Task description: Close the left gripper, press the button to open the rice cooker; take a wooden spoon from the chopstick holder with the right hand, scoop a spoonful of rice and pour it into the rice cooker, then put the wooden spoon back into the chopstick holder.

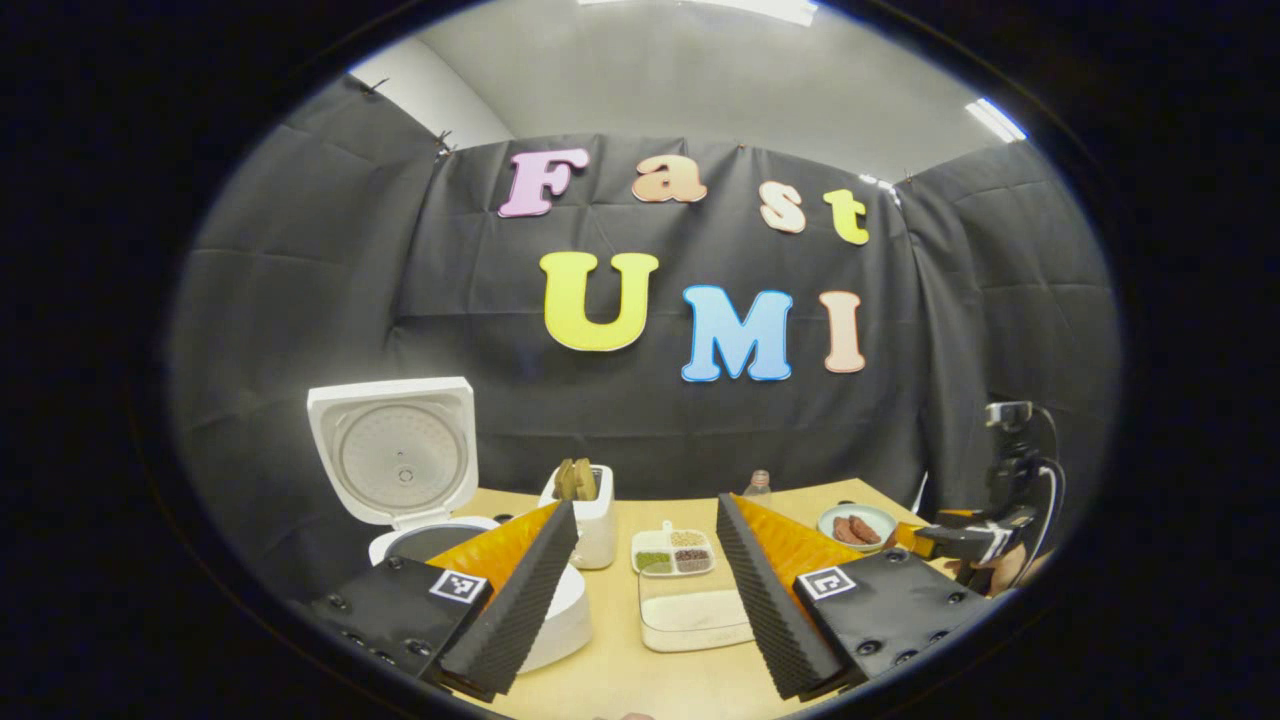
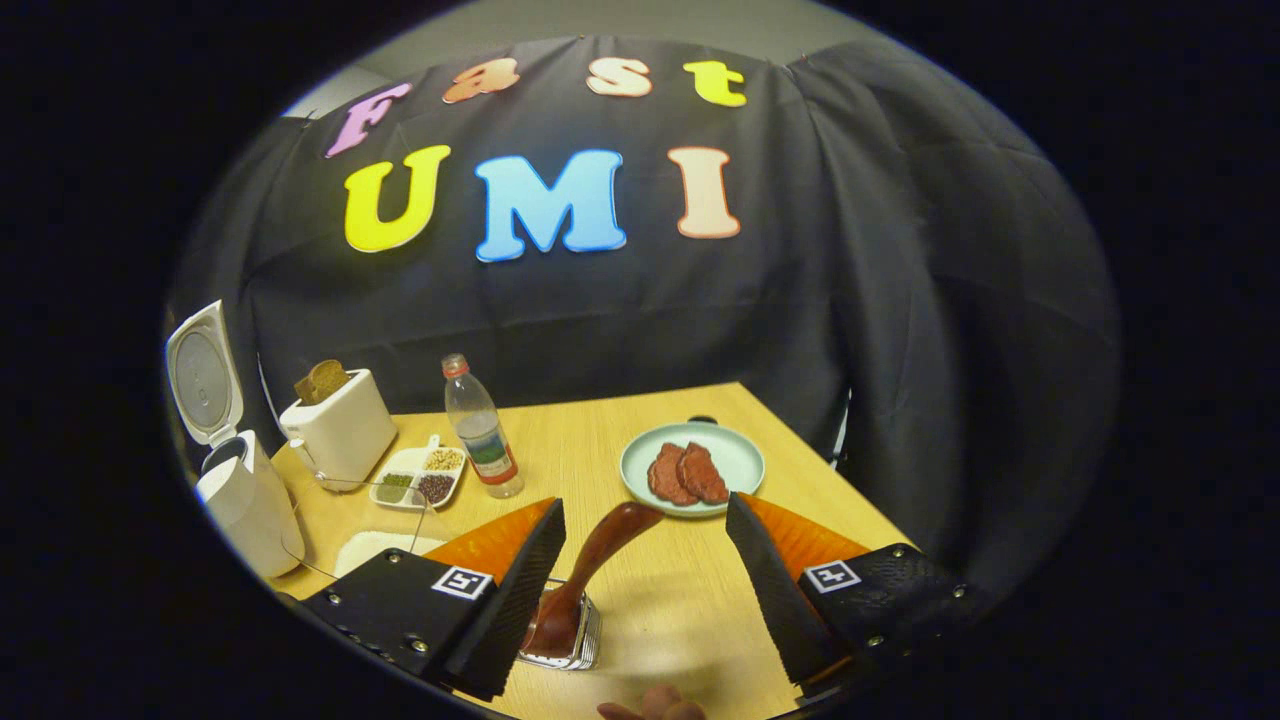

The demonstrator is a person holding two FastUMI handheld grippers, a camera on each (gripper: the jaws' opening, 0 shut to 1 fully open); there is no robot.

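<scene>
Rice cooker (image 1: 440,540) open; wooden spoon (image 2: 600,560) stands in chopstick holder (image 2: 575,640).

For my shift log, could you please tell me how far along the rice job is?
Done: the rice cooker lid stands open. In hand: the right gripper, jaws apart, flanks the wooden spoon, which stands in the chopstick holder, ungrasped. Left: grasping it, scooping rice from the tray, pouring, returning the spoon.
</scene>
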